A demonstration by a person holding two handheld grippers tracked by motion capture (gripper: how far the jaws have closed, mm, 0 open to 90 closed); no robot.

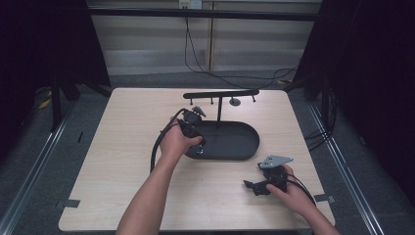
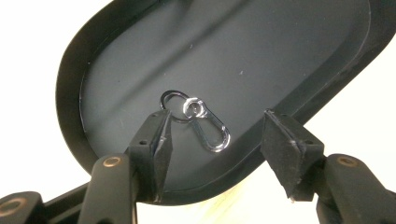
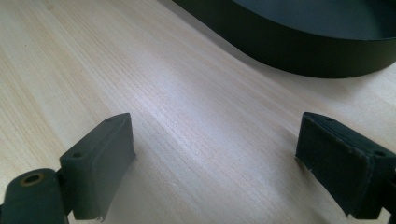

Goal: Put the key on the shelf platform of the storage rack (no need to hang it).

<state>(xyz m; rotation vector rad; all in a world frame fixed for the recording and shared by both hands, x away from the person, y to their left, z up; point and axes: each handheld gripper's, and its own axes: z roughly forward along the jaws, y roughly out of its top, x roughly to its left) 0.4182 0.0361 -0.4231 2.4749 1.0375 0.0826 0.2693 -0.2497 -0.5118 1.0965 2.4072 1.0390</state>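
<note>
One silver metal carabiner clip (image 2: pixel 210 128), linked to one dark ring (image 2: pixel 169 99), lies on the floor of the single black oval tray (image 2: pixel 70 93). The left gripper (image 2: pixel 215 135) hovers just over it with jaws apart and nothing clamped, apparently letting go or lining up a grasp. The right gripper (image 3: pixel 215 154) idles wide open over the pale wooden table (image 3: pixel 140 70); behind the tray stands one black T-shaped hanger stand (image 1: pixel 219 94), presumably the clip's hanging place.

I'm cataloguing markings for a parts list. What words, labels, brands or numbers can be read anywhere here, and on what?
None: no readable text in any view.
The black tray, the silver carabiner clip with its dark ring, the rack and the wooden table show no lettering.
The pale plate on the back wall is too small to read.
</note>
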